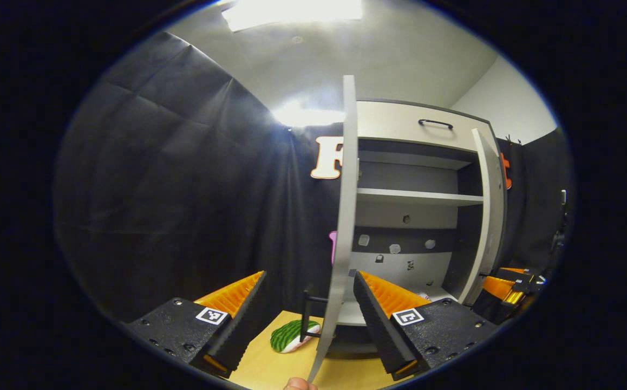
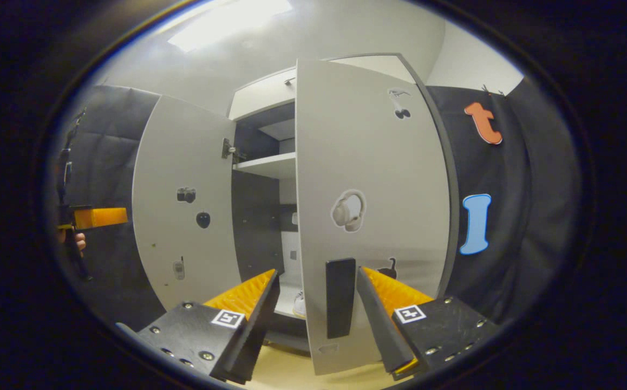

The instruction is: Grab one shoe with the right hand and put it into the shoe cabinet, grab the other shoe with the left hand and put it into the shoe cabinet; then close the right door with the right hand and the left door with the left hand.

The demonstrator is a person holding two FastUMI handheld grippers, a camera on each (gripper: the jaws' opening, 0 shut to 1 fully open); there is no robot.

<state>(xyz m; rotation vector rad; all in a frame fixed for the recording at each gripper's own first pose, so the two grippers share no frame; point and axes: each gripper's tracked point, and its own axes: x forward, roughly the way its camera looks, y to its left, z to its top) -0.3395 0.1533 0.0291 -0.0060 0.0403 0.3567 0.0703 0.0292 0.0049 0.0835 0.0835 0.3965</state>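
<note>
- Black cloth walls the booth behind a tall pale-grey shoe cabinet (image 1: 416, 130) with a dark interior and a white shelf, standing on a light wooden floor (image 1: 270, 368).
- Inside the cabinet, at its bottom, a white shoe (image 2: 299, 304) peeks out; I cannot tell whether the second shoe is in there too. A green-striped object (image 1: 289, 336) lies on the floor just outside the cabinet's left door (image 1: 346, 216).
- Door-closing looks to be the step in hand.
- The right gripper (image 2: 318, 292), fingers spread, straddles the black bar handle (image 2: 340, 297) of the cabinet's right door (image 2: 370, 216), which stands partly open.
- The left gripper (image 1: 309, 295), also spread, has the left door's edge between its fingers.
- Next, I judge: swing the right door against the cabinet, then the left.
</note>
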